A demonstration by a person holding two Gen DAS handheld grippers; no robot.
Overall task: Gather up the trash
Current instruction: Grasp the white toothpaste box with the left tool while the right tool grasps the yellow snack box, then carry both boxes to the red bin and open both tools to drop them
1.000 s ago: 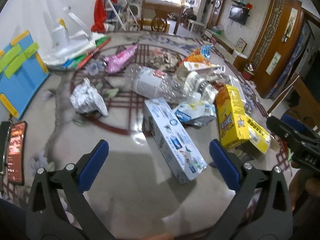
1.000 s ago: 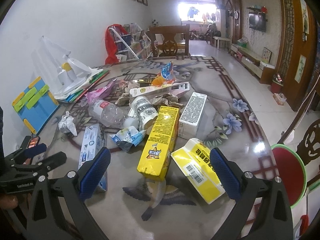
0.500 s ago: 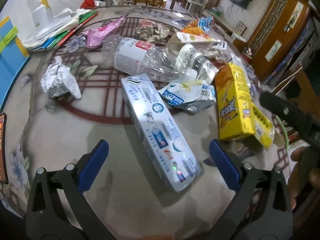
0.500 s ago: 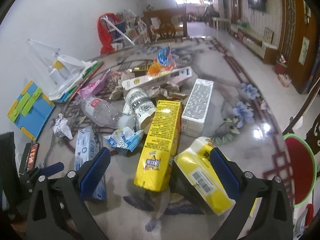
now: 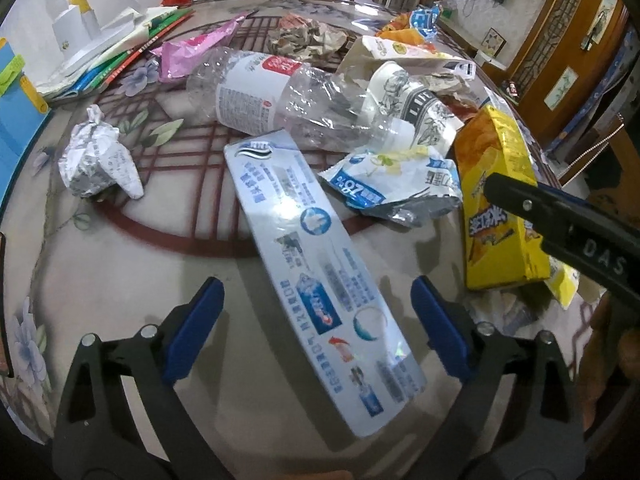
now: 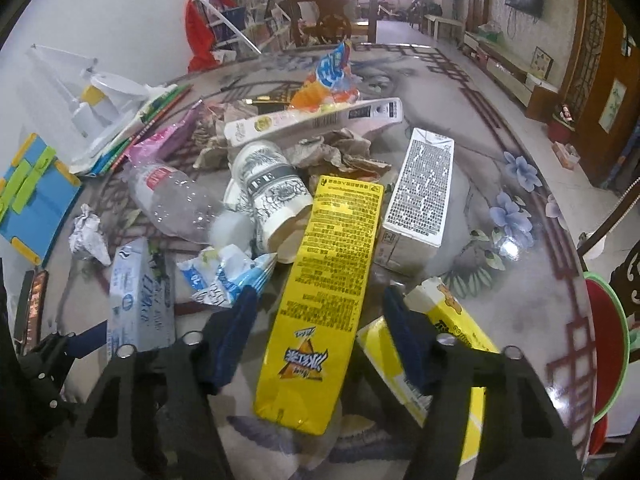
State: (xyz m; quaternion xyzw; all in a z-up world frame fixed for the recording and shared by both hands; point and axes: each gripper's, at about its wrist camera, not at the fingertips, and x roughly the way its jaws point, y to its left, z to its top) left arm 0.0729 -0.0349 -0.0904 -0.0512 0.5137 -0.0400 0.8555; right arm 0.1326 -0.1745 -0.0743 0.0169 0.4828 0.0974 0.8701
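Observation:
Trash lies heaped on a glass-topped table (image 5: 100,272). My left gripper (image 5: 316,312) is open, its blue pads on either side of a long white-and-blue toothpaste box (image 5: 320,276), low over it. My right gripper (image 6: 320,320) is open, astride a long yellow snack box (image 6: 324,292), its pads close to the box's sides. A second yellow carton (image 6: 452,344) lies just right of the right pad. The toothpaste box also shows in the right wrist view (image 6: 140,296), and the yellow snack box in the left wrist view (image 5: 496,208).
A crushed clear bottle (image 5: 280,92), a paper cup (image 6: 276,192), a blue-white wrapper (image 5: 396,184), a crumpled paper ball (image 5: 96,156), a black-and-white carton (image 6: 420,196) and a pink wrapper (image 5: 192,52) lie around. A blue board (image 6: 32,196) and white stand (image 6: 108,96) sit at left.
Both grippers have moved down and forward. The left now straddles the toothpaste box; the right has narrowed its opening around the yellow snack box.

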